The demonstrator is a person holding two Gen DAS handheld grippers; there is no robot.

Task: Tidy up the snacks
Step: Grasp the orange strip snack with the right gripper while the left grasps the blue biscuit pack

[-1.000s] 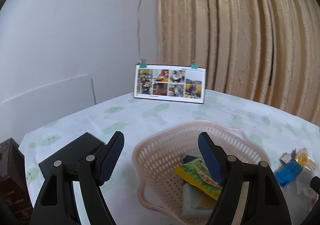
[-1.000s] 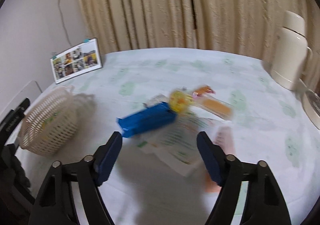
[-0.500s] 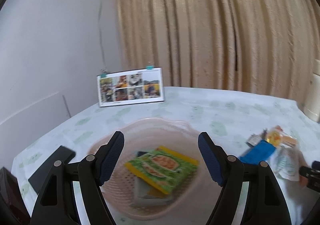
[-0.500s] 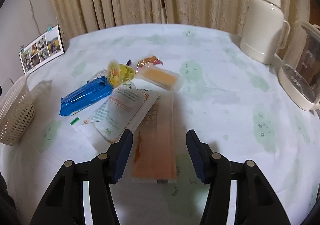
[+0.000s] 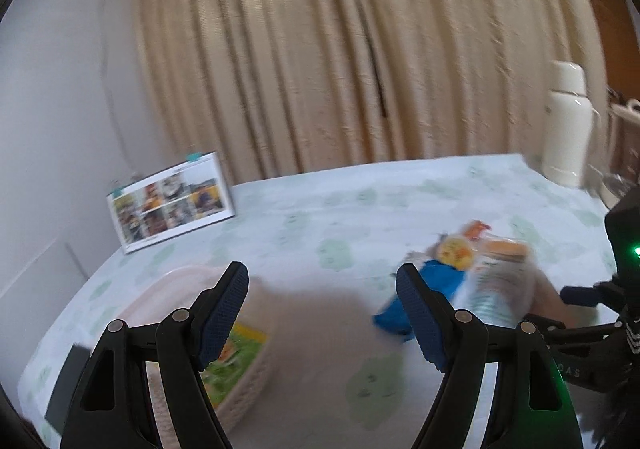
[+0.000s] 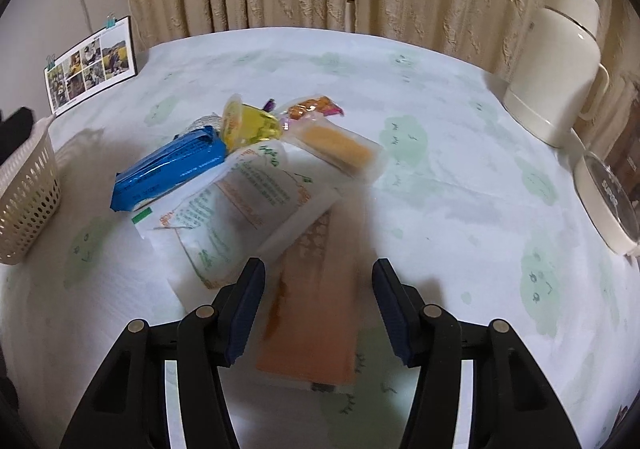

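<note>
While both tongs gape empty, right tongs [image 6: 318, 301] over orange packet [image 6: 314, 323], left tongs [image 5: 322, 311] beside basket [image 5: 160, 289]

Snack pile mid-counter: shiny blue foil packet [image 6: 170, 171], yellow jelly cup [image 6: 250, 123] tipped sideways, white printed pouch [image 6: 240, 205] overlapping a flat orange wrapper [image 6: 312, 313]. Cream perforated plastic basket [image 6: 26, 197] sits left, holding a green packet [image 5: 230, 359].

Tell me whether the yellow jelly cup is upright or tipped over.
Tipped. The yellow jelly cup lies on its side, its rim facing left toward the blue packet, its base toward the orange candy.
</note>
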